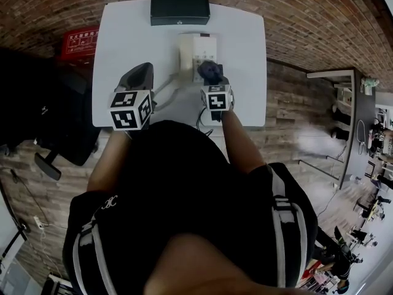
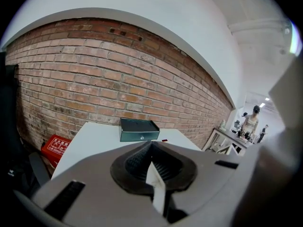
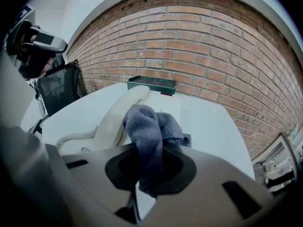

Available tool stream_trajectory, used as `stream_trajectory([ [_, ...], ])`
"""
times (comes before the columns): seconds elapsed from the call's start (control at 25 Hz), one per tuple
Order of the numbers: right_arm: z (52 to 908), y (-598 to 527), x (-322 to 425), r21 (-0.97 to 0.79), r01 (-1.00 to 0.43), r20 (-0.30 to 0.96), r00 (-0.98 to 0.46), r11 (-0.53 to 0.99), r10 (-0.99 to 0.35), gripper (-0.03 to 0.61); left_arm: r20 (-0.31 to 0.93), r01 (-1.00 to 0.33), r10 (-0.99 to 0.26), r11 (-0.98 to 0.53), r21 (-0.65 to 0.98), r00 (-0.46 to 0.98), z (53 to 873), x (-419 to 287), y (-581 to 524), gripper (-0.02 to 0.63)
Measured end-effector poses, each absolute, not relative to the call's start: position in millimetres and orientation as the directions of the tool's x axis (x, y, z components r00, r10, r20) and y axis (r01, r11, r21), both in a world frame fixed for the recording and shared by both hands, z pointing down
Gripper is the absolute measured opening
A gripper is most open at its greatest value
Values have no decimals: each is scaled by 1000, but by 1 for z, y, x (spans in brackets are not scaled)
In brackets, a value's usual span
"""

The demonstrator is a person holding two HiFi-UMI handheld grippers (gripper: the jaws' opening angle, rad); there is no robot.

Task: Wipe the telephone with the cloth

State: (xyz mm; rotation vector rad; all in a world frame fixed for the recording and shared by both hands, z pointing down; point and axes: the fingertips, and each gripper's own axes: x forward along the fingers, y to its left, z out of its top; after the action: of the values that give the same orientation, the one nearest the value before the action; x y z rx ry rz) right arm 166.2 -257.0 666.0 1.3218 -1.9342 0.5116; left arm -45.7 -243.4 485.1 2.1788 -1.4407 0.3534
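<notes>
A cream telephone point(image 1: 195, 57) sits mid-table on the white table point(image 1: 123, 35), its handset point(image 3: 120, 112) lying along the left side. My right gripper point(image 1: 212, 78) hovers at the phone's near edge, shut on a dark blue cloth point(image 3: 144, 122) that bunches up out of the jaws over the phone's near right part. In the head view the cloth point(image 1: 210, 71) covers the phone's near right corner. My left gripper point(image 1: 140, 78) is to the left of the phone, above bare table. Its jaws point(image 2: 151, 148) are shut with nothing between them.
A dark green box point(image 1: 180, 9) stands at the table's far edge against the brick wall. The phone's coiled cord point(image 1: 164, 86) runs between the grippers. On the floor left of the table are a red box point(image 1: 78, 43) and a black chair point(image 1: 43, 115). Another desk point(image 1: 350, 121) stands right.
</notes>
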Motion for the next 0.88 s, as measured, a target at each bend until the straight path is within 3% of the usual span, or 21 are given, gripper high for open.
stream_trajectory([
  [0.36,674,-227,155,60,-905,772,-225,421,-594,23,479,-917,-784,-301,263,395,487,-54,-248,2],
  [0.6,676,-222,141,-89,-900,785,-327,426,-527,23,478,-917,-786,-299,263,393,487,-56,-253,2],
  [0.88,677,-216,108,-133,-856,789,-397,500,-469,23,482,-913,-777,-318,256,405,488,-47,-248,2],
])
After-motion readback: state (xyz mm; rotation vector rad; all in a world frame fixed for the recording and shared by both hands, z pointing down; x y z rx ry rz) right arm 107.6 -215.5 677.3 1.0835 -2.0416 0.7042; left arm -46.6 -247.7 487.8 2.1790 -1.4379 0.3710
